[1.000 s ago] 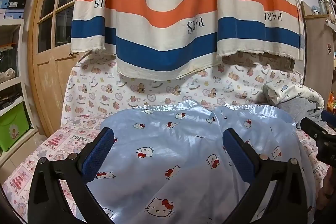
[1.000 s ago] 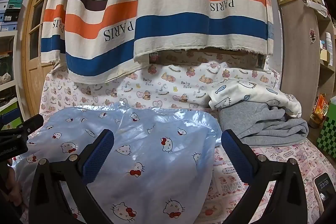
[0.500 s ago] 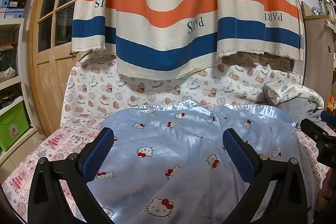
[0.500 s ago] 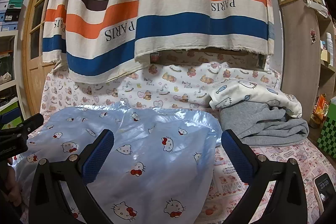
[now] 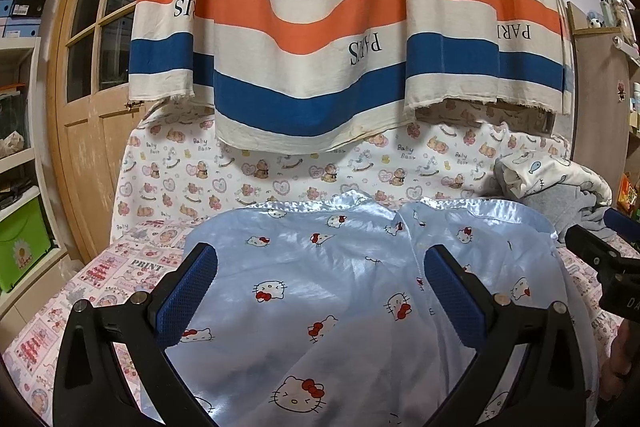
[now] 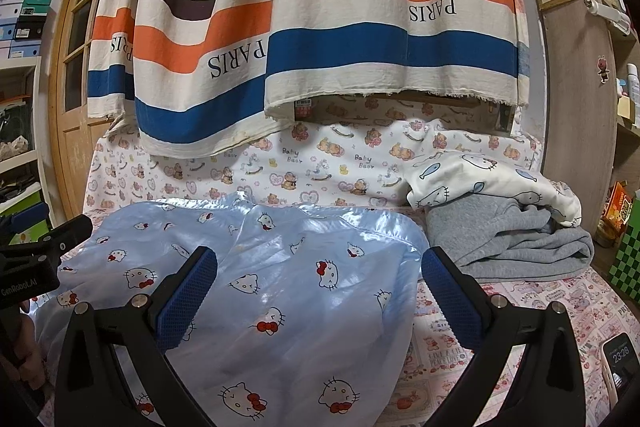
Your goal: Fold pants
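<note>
Light blue satin pants with a Hello Kitty print lie spread flat on the patterned bed sheet, waistband toward the far side. They also show in the right wrist view. My left gripper is open and empty, hovering above the pants' left half. My right gripper is open and empty above the pants' right half, near their right edge. The right gripper's tip shows at the right of the left wrist view; the left gripper's body shows at the left of the right wrist view.
A pile of folded grey and white clothes lies to the right of the pants. A striped cloth hangs behind the bed. A phone lies at the near right. A wooden door and shelves stand to the left.
Both grippers have drifted only slightly; the view is nearly the same. The pants have not moved.
</note>
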Demonstrator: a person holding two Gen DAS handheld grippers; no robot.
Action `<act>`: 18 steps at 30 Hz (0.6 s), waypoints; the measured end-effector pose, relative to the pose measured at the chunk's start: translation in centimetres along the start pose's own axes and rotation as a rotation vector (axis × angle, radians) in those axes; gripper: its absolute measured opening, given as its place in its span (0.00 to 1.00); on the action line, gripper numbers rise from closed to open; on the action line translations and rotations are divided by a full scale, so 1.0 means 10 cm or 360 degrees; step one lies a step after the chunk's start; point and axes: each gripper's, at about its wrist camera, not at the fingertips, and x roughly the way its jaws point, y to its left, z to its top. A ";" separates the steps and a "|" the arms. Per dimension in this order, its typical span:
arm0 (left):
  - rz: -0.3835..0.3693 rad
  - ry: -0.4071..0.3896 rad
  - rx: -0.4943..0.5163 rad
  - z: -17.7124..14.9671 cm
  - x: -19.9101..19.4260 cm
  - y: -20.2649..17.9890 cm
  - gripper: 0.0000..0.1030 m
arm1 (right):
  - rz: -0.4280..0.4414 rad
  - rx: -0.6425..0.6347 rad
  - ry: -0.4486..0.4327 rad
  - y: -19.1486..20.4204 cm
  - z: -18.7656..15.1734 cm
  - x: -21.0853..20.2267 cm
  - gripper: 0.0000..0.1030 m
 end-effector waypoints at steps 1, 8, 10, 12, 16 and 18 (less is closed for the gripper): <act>0.0000 0.0000 0.0000 0.00 0.00 0.00 1.00 | 0.0000 0.0000 0.0000 0.00 0.00 0.00 0.99; -0.0001 -0.0001 -0.0002 0.00 0.00 0.01 1.00 | -0.0001 0.0000 0.0001 0.01 0.00 0.00 0.99; 0.0000 -0.0001 -0.0002 0.00 0.00 0.00 1.00 | 0.0001 -0.0001 0.0001 0.02 0.00 0.00 0.99; 0.0000 0.0000 -0.0003 0.00 0.00 0.01 1.00 | 0.0001 -0.0001 0.0002 0.02 0.00 0.00 0.99; 0.0005 0.0006 -0.0006 0.00 0.01 0.02 1.00 | 0.0001 -0.0002 0.0002 0.03 0.00 0.00 0.99; 0.0004 0.0006 -0.0005 0.00 0.02 0.02 1.00 | 0.0002 -0.0003 0.0003 0.03 0.00 0.00 0.99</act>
